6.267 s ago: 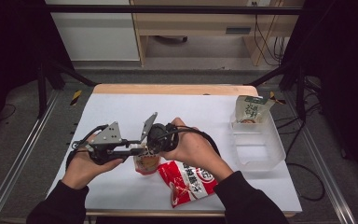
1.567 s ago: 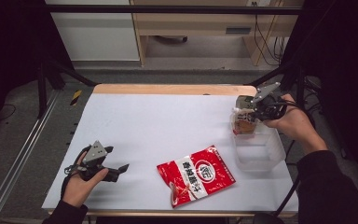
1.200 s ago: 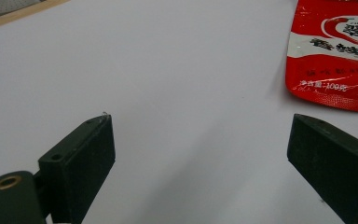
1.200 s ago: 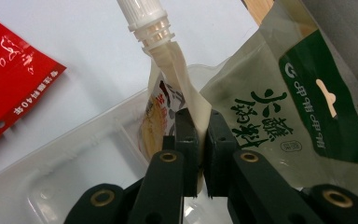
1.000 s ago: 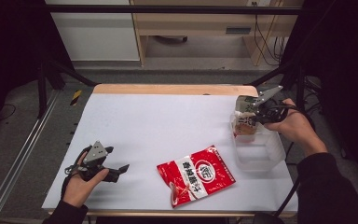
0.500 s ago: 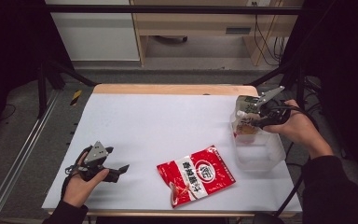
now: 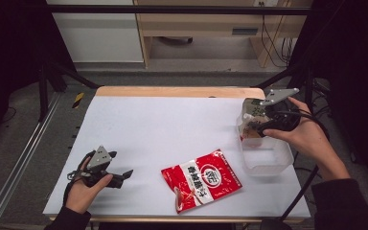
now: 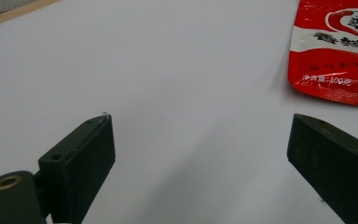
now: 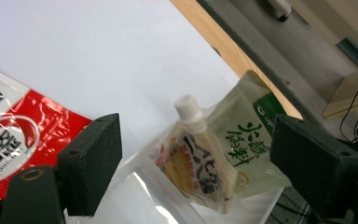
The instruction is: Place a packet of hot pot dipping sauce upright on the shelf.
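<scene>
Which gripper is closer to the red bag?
Left. The left gripper sits just beside the red bag on the table; the right gripper hangs farther off over the clear tub.

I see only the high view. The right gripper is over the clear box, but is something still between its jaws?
Observer: No. In the right gripper view the right gripper has just been opening and its jaws stand wide apart with nothing gripped.
Operator: What lies in the clear box?
Observer: A spouted pouch with a white cap leans against a green-printed pouch.
Operator: And the left gripper?
Observer: Open over bare table; the red packet lies ahead, untouched.
</scene>
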`<control>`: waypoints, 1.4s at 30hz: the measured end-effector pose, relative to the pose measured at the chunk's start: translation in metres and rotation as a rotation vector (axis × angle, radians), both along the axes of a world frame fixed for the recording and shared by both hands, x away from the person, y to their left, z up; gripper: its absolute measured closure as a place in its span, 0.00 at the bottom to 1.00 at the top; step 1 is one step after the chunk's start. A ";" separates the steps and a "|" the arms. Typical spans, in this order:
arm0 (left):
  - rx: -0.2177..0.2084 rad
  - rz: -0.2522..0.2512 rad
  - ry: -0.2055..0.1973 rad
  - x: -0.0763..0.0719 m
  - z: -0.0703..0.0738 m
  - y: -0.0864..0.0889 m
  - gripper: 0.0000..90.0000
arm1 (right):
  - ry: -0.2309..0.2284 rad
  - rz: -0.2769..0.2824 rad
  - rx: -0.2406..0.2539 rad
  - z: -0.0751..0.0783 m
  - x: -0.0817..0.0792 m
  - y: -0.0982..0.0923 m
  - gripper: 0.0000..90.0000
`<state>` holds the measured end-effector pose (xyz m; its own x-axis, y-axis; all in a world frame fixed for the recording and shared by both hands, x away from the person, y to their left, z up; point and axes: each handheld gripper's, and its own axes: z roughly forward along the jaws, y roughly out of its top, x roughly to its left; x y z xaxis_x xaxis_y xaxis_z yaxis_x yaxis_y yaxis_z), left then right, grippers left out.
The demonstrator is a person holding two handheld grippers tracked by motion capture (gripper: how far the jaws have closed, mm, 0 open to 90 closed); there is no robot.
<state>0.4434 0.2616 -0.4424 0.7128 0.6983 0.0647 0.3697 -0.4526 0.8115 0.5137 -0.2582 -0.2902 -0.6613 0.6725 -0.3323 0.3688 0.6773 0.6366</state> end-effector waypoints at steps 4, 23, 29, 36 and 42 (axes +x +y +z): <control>0.000 -0.004 0.000 0.000 0.000 -0.002 0.09 | -0.038 -0.005 0.023 0.003 -0.015 0.011 0.15; -0.009 -0.018 -0.002 -0.001 0.000 -0.004 0.08 | -0.108 0.034 0.089 -0.016 -0.076 0.057 0.18; -0.026 -0.023 0.012 0.002 -0.001 -0.011 0.08 | -0.089 0.041 0.079 -0.042 -0.091 0.076 0.23; -0.033 -0.063 0.001 -0.001 0.001 -0.025 0.08 | -0.033 0.061 0.121 -0.076 -0.101 0.094 0.20; -0.011 -0.104 -0.001 -0.002 0.001 -0.050 0.08 | -0.018 0.041 0.112 -0.098 -0.106 0.089 0.19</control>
<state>0.4414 0.2120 -0.4414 0.7812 0.6216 0.0585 0.3204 -0.4796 0.8169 0.4081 -0.1688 -0.3881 -0.6836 0.6787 -0.2686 0.3303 0.6158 0.7154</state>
